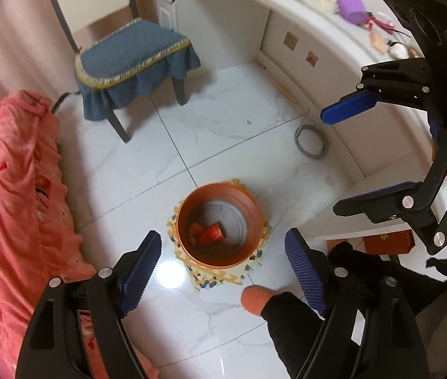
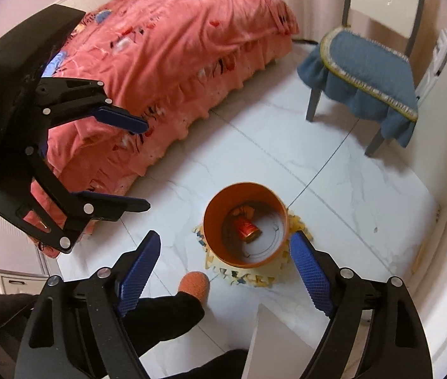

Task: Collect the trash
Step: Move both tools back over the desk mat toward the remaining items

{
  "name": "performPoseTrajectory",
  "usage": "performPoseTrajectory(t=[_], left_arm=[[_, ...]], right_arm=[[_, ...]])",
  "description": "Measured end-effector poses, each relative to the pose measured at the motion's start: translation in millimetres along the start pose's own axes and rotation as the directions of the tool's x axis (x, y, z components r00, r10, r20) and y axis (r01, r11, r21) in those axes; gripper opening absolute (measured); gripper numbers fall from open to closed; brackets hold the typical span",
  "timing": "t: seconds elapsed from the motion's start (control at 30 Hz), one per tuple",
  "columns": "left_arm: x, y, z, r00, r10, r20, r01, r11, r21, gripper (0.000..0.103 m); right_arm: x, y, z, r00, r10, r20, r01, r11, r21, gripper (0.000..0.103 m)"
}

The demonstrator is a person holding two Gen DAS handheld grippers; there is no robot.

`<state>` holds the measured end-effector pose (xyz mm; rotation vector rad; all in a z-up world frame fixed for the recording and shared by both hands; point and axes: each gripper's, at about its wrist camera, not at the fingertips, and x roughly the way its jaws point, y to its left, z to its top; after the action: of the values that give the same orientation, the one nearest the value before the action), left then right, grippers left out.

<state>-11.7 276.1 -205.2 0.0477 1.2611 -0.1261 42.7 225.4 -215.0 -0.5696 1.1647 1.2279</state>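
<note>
Room: white marble-look tiled floor (image 1: 223,126), with a bed under a pink cover (image 2: 176,47) on one side and a curved white counter (image 1: 318,22) on the other.
Left hand-held gripper (image 1: 223,268): released, jaws spread wide, nothing between the blue pads (image 1: 141,268); it hangs above the floor looking down.
Right hand-held gripper (image 2: 225,268): also released and empty, held beside the left one at about the same height.
Foot: an orange slipper (image 2: 195,284) stands on the tiles just beside the bin's mat.
Bin: an orange round trash bin (image 1: 218,224) stands upright on a patterned foam mat (image 1: 223,278), below and just ahead of both grippers, mouth facing up.
Bin contents: a red paper cup (image 2: 247,229) lies on its side on the bottom, long axis roughly level, next to a crumpled orange scrap (image 1: 195,232).
Key relation: the bin is near both grippers, but what looks like remaining trash is well apart, up on the counter.
Nearer arm: the right gripper hangs on the counter's side, so it seems better placed to reach.
Chair: a chair with a blue cushion cover (image 1: 135,60) stands further off, between bed and counter.
Counter top: a purple cup (image 1: 353,8) tipped on its side and small mixed clutter (image 1: 384,38) beside it; exact items too small to tell.
Floor by counter: a grey ring (image 1: 312,142) lies on the tiles.
</note>
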Motion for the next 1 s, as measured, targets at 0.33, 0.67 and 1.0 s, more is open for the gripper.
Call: performPoseTrajectory(t=[0.33,0.67,1.0], left_arm=[[-59.3,-65.4,21.6,0.996,0.017,0.082,-0.025,0.994,0.102,0.088],[-92.2,-136.6,47.7,0.988,-0.034,0.150,0.002,0.978,0.209,0.088],[-89.4,-207.4,91.5,0.982,-0.099,0.164,0.033,0.930,0.366,0.088]], right_arm=[[-109.5,-0.8,-43.1,0.993,-0.046,0.107,0.043,0.999,0.033,0.083],[-199.0,-26.0,-109.5,0.970,-0.154,0.190,0.127,0.981,0.147,0.087],[-256.1,-79.3,-174.0,0.935,-0.281,0.218,0.211,0.932,0.294,0.087]])
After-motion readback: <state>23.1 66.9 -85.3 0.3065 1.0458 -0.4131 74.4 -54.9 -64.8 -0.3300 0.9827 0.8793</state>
